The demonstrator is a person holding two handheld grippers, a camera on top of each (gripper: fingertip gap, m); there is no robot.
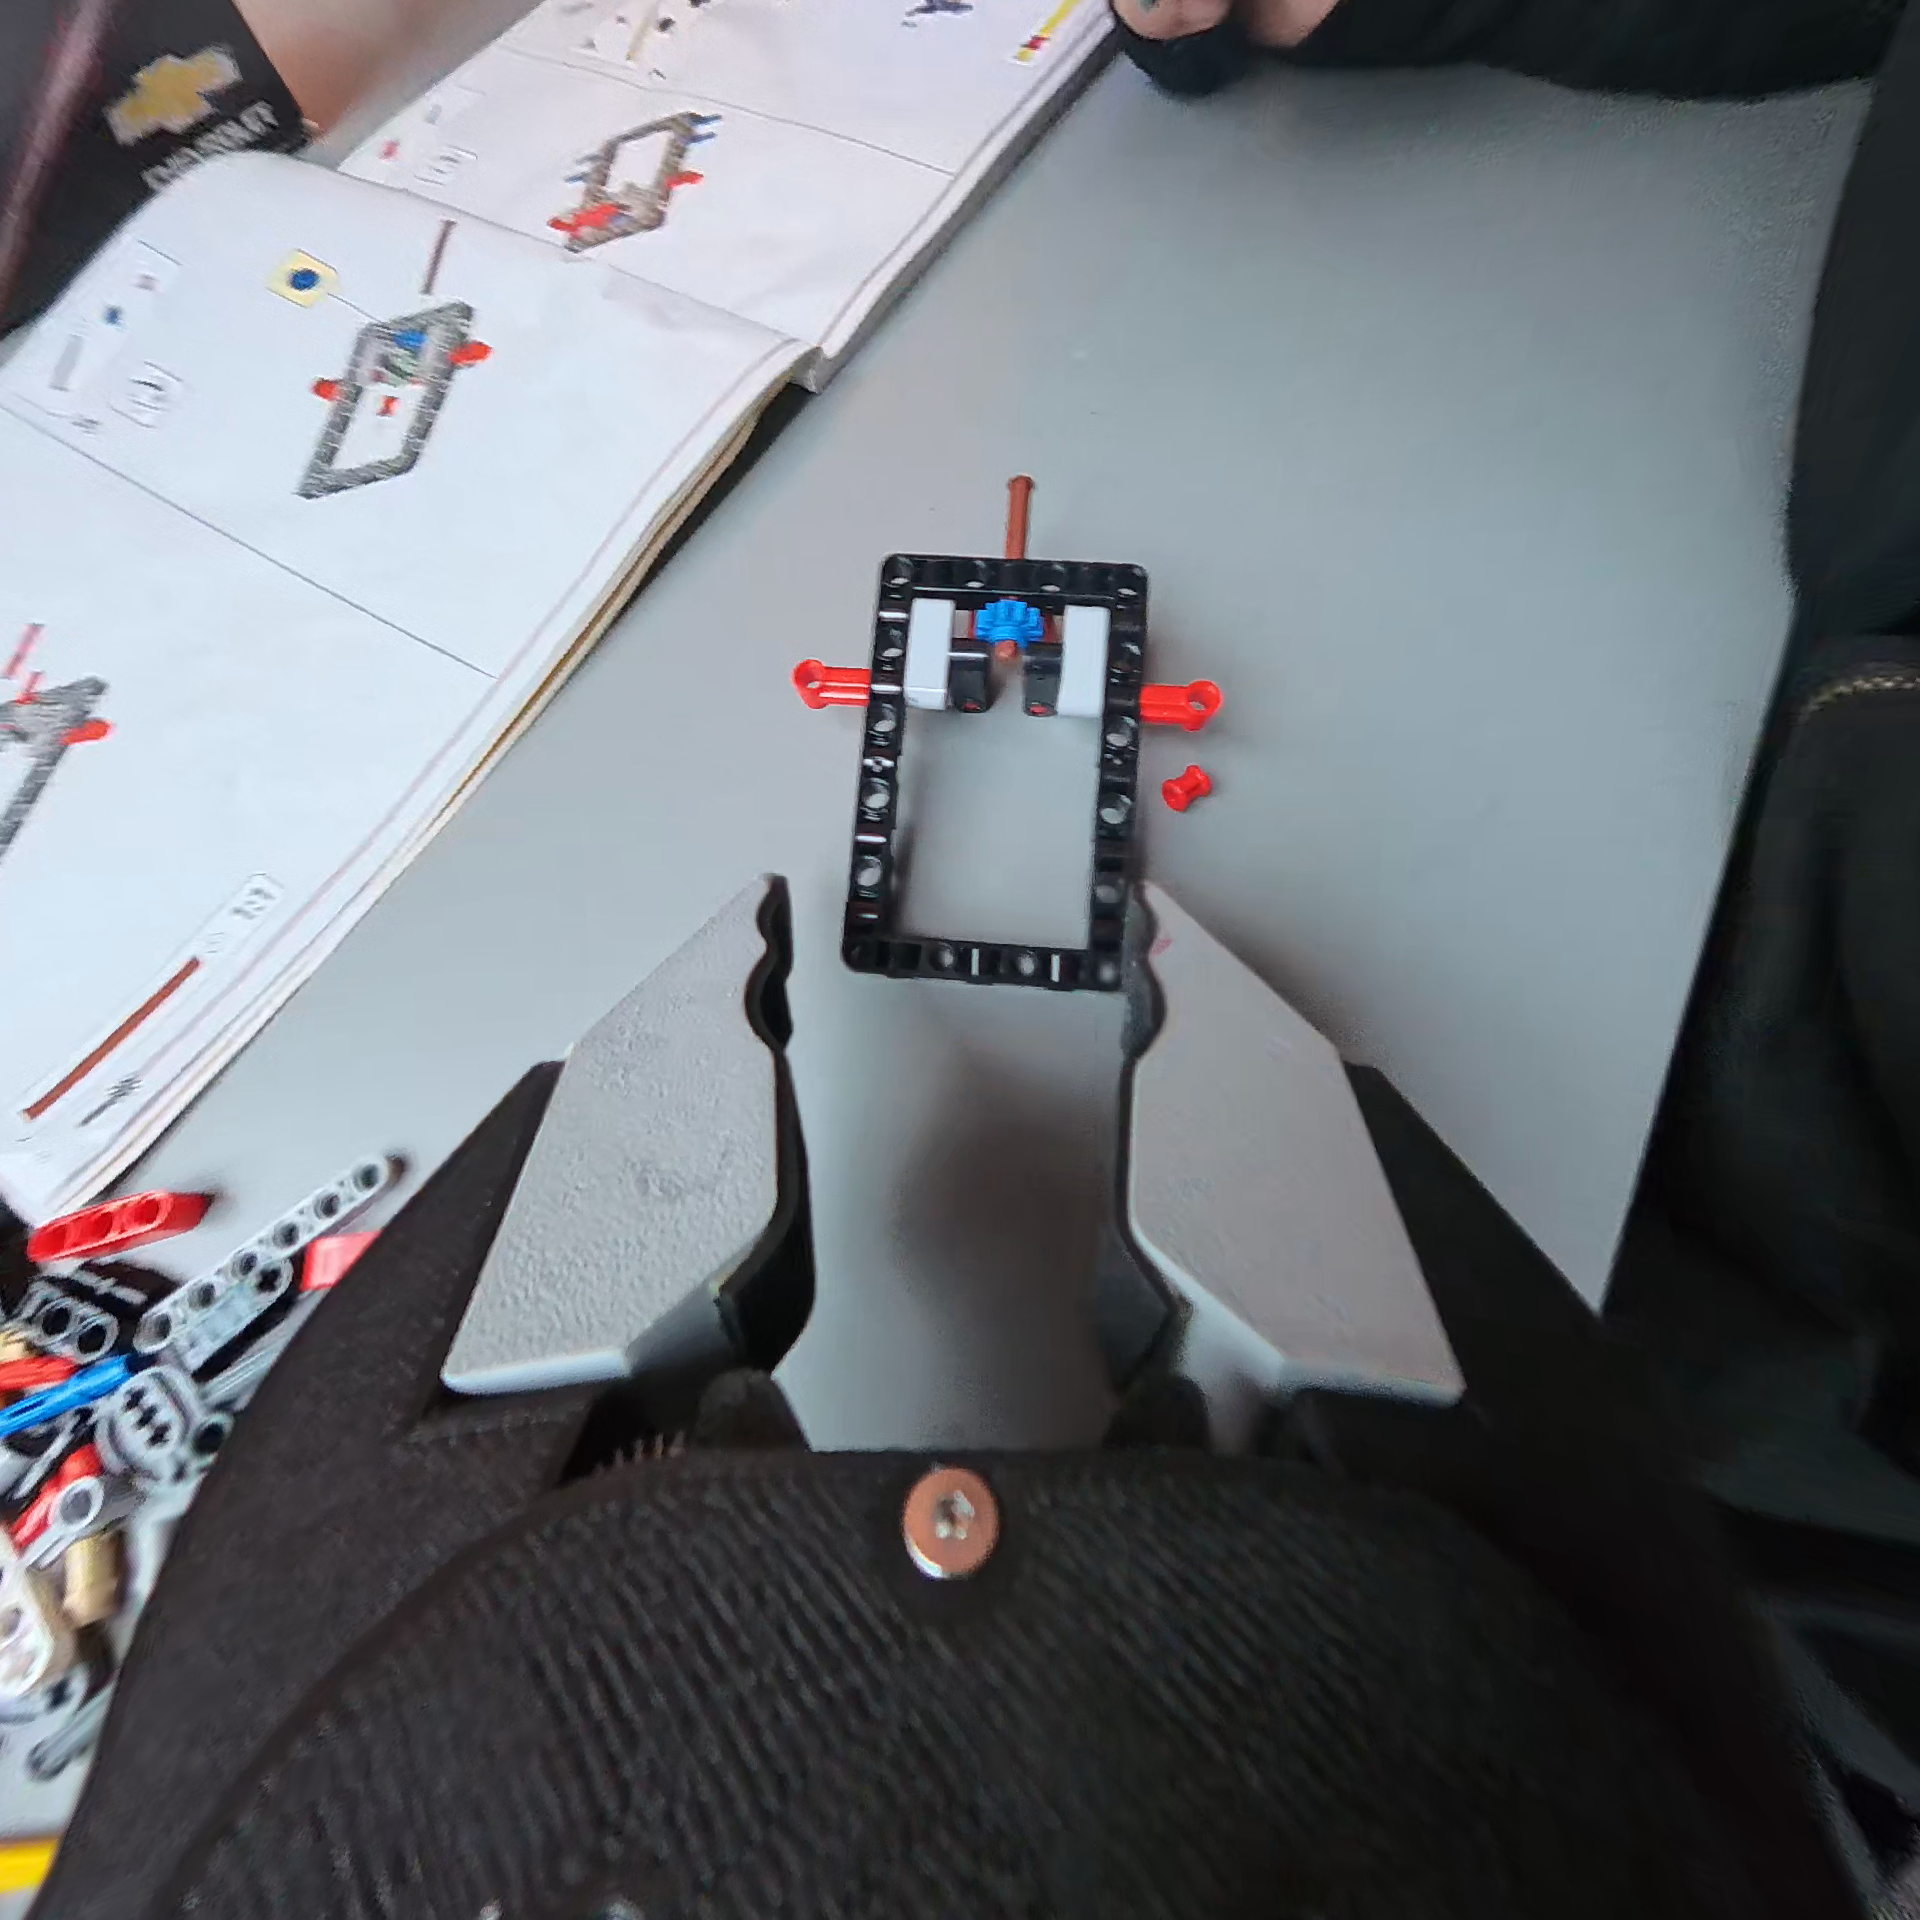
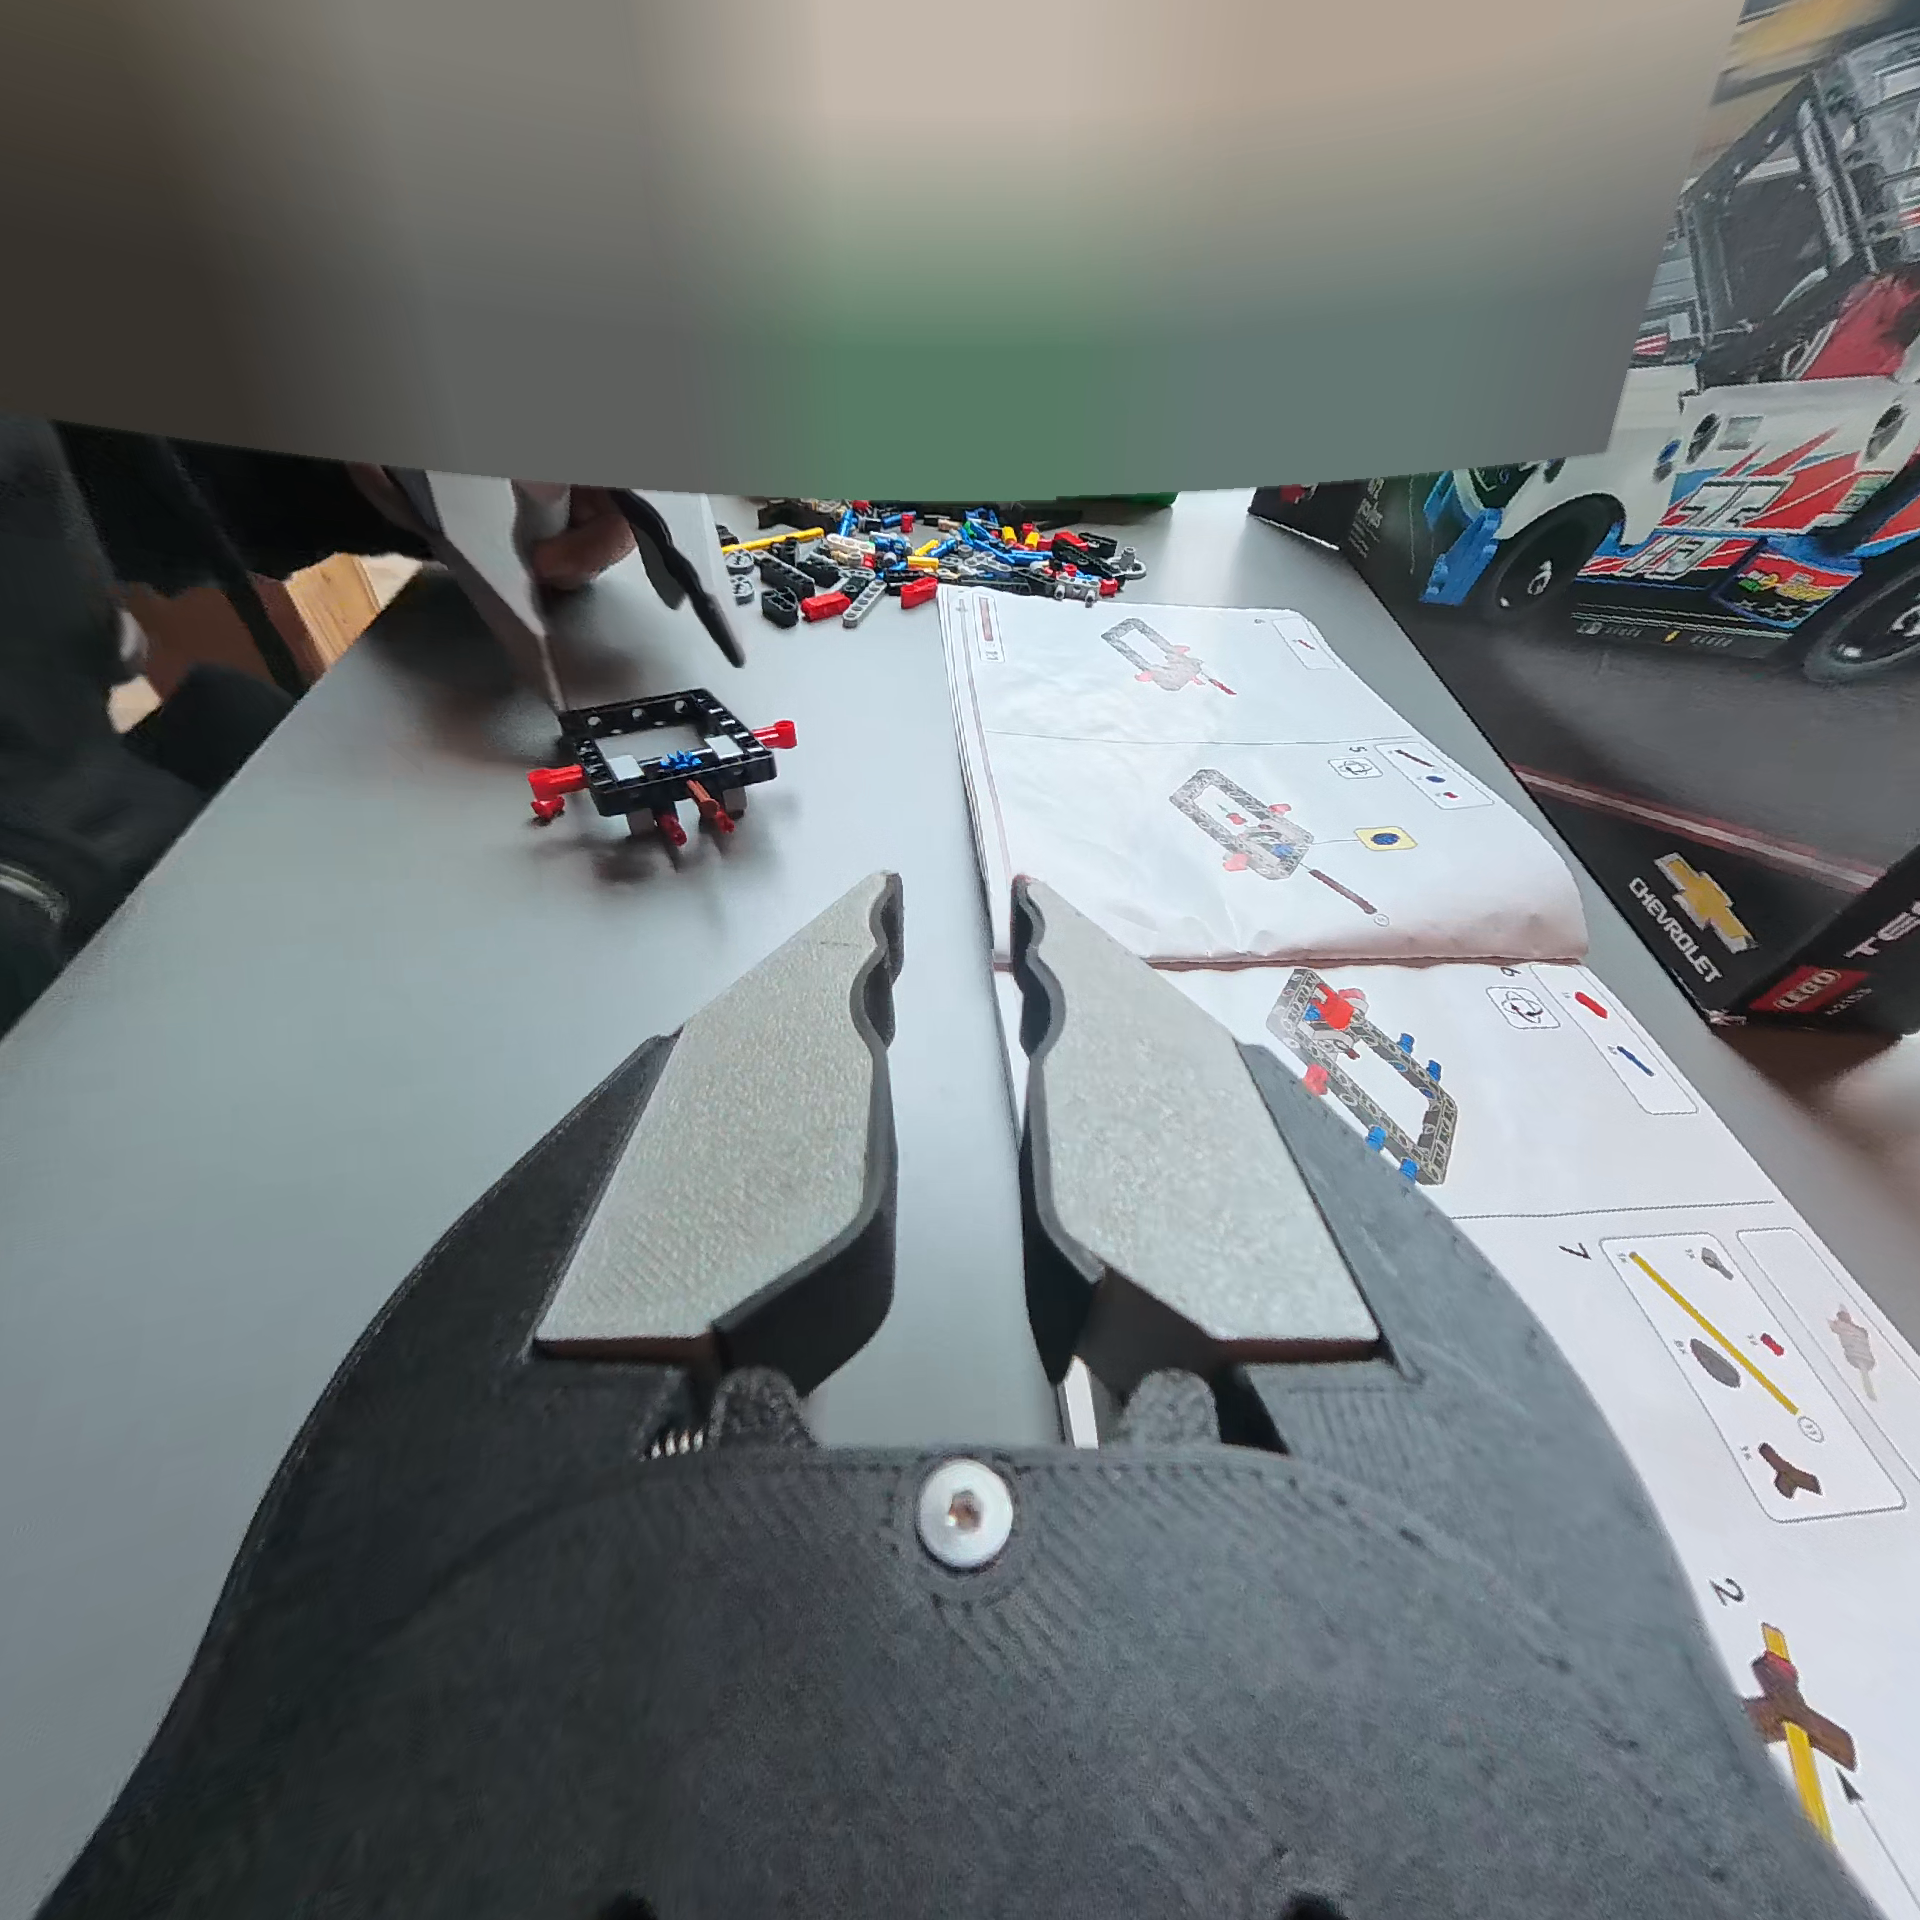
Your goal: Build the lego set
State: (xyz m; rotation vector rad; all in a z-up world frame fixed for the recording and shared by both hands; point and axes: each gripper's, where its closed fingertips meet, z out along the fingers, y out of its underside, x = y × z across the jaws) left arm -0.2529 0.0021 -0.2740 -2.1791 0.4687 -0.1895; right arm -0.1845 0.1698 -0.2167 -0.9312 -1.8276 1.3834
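A black rectangular Lego frame [image 1: 878, 748] lies on the grey table [image 1: 1403, 468]. It carries a blue gear [image 1: 1003, 620], a brown axle [image 1: 1020, 514], grey and black blocks, and a red pin [image 1: 831, 681] sticking out on each side. My left gripper [image 1: 961, 914] is open, with its fingertips on either side of the frame's near end. A small loose red piece [image 1: 1184, 788] lies just right of the frame. In the right wrist view the frame [image 2: 675, 774] is ahead on the left. My right gripper [image 2: 958, 904] is slightly open and empty, above the booklet's left edge.
An open instruction booklet [image 1: 364, 520] [image 2: 1247, 831] lies beside the frame. A pile of loose parts [image 1: 125, 1351] [image 2: 935, 561] sits at the booklet's end. The set's box [image 2: 1714, 623] stands behind the booklet. A gloved hand [image 1: 1195, 42] rests at the far edge. About 20 cm separates my left fingertips from my right.
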